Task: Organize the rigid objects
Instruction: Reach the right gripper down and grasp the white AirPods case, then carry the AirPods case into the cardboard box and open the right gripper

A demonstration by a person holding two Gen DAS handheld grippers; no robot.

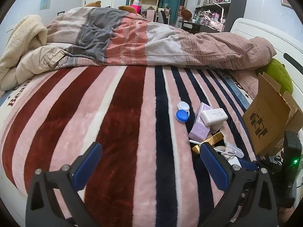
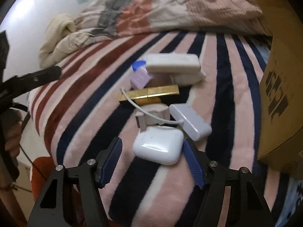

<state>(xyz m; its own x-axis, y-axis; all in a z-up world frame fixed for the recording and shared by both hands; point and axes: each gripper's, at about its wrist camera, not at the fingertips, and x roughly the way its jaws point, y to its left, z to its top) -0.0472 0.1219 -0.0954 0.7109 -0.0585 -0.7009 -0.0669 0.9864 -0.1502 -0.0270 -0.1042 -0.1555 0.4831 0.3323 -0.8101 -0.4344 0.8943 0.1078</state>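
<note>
Your right gripper (image 2: pixel 151 160) points down at the striped blanket (image 1: pixel 117 132) on the bed, with its jaws apart on either side of a white earbud case (image 2: pixel 158 145). The right pad sits just beside the case's edge, perhaps touching it; the left pad stands clear, so nothing is clamped. This view is blurred.

Just beyond the case lies a pinkish holder (image 2: pixel 151 116) with a white cable (image 2: pixel 145 111) draped over it, and a grey oblong case (image 2: pixel 190 122) beside it to the right. Farther up is a gold bar-shaped box (image 2: pixel 149 94), then a lilac box (image 2: pixel 140 78) and a white rectangular case (image 2: pixel 173 63) resting across another pale thing.

Your left gripper (image 1: pixel 149 162) hovers over bare blanket left of the pile, jaws wide apart and empty. From that side you see a contact lens case (image 1: pixel 182 110), one cap white and one blue, lying just left of the lilac box.

An open cardboard box (image 1: pixel 270 119) stands on the bed at the right of the pile, near it but apart. A rumpled duvet (image 1: pixel 151 41) is heaped across the far part of the bed.
</note>
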